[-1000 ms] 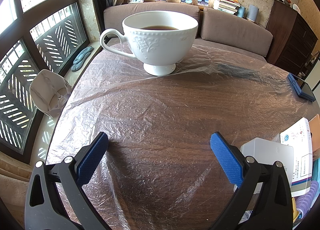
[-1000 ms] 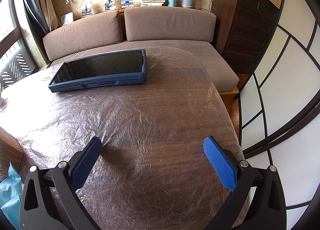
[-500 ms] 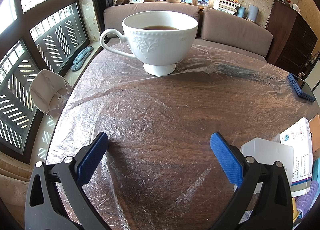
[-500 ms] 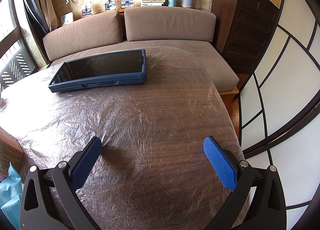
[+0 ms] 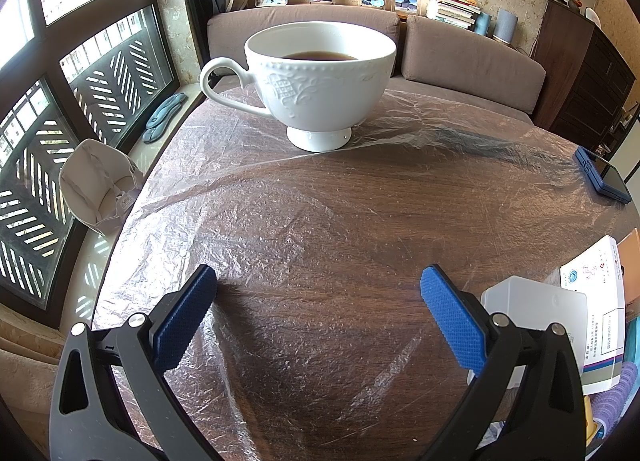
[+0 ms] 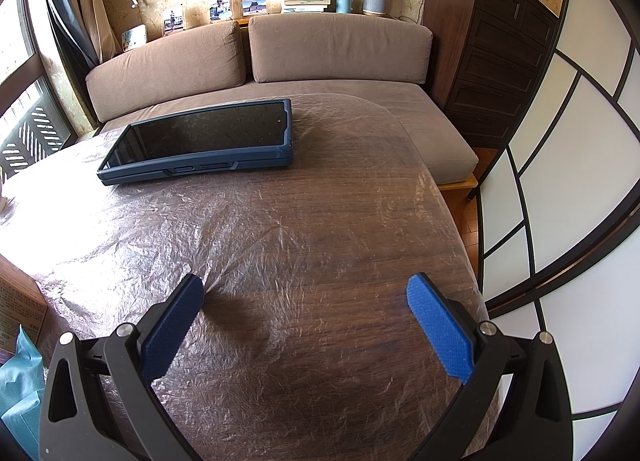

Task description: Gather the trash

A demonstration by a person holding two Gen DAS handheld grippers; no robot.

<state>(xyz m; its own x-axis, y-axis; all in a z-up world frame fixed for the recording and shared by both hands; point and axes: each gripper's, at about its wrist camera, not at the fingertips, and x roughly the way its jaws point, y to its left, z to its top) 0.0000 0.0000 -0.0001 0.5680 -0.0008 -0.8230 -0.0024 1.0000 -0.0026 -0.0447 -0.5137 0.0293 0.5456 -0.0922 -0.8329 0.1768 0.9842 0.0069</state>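
Plastic-covered wooden table (image 5: pixel 320 221) under my grippers, cup (image 5: pixel 320 81) of dark drink beyond my wide-open left gripper (image 5: pixel 318 301), tablet (image 6: pixel 200 145) beyond my wide-open right gripper (image 6: pixel 304 313), both empty.

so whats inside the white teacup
A dark liquid, tea or coffee by its look, shows just below the rim of the white teacup. Its depth and the cup's bottom are hidden by the wall.
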